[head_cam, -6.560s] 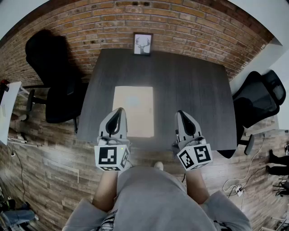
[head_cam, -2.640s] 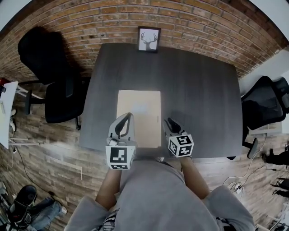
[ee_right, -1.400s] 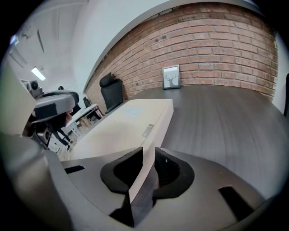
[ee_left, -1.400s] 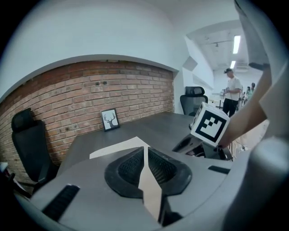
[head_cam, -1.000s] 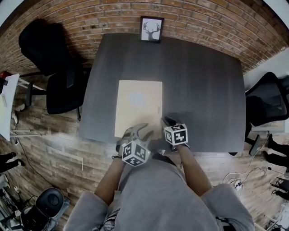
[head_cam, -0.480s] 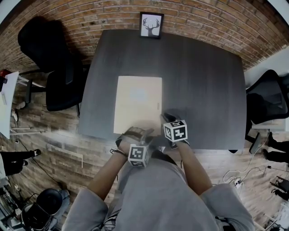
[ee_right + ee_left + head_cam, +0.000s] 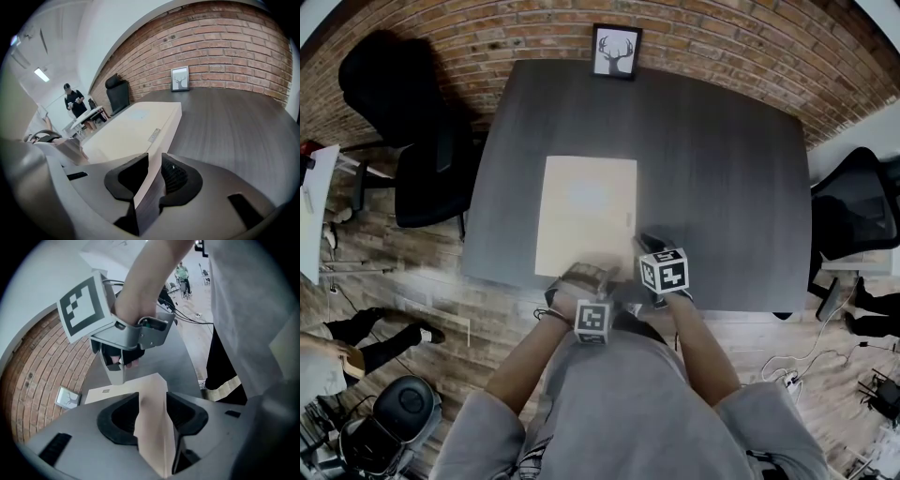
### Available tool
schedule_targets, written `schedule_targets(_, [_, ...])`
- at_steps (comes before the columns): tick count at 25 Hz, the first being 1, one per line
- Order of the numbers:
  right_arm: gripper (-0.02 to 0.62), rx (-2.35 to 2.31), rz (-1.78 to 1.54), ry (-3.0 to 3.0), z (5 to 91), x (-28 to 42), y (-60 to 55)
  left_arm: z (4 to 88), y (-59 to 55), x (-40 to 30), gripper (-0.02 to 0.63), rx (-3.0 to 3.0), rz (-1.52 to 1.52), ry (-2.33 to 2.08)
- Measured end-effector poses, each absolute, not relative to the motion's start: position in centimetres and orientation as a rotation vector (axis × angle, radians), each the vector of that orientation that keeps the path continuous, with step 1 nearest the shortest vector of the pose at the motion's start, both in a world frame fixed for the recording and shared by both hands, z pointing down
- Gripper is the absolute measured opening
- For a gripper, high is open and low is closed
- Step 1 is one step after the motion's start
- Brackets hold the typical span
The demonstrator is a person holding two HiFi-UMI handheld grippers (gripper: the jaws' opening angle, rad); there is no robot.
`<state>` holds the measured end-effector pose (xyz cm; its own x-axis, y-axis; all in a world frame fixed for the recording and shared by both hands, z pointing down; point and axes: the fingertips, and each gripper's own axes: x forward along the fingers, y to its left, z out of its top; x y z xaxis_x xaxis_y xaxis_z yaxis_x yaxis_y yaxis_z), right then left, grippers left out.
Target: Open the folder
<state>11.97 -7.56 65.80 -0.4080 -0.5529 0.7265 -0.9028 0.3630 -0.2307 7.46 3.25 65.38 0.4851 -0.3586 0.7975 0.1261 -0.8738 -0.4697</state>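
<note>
One folder (image 7: 586,216), on one worktop (image 7: 722,187). Two grippers, the left gripper (image 7: 581,277) and the right gripper (image 7: 648,247), with two marker cubes, one on each. One framed picture (image 7: 616,52). One right chair (image 7: 853,211) beside the worktop, and at least one left chair (image 7: 427,183); the dark bulk behind it may be a second chair. One bystander (image 7: 380,336), only legs visible in the head view

The blurred left tool (image 7: 583,275) hides the near edge of the flat beige paper folder (image 7: 586,211), whose label (image 7: 629,221) is unreadable.
</note>
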Motion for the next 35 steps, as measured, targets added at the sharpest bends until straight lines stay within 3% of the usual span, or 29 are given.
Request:
schedule_targets(9, [0.063,1.242,0.833,-2.091,65.7,11.8,-7.7,64.1,2.5,7.3,0.167,-2.303,-1.368,0.245])
schedule_targets(17, [0.063,1.236,0.828,-2.094,65.8,11.9,-7.7,63.0,3.1,6.9,0.091,-2.352,-1.333,0.327])
schedule_targets(35, [0.064,1.227,0.813,-2.102,65.9,11.9,-7.7,53.5,-0.2,2.2,0.031,-2.376,-0.912,1.061])
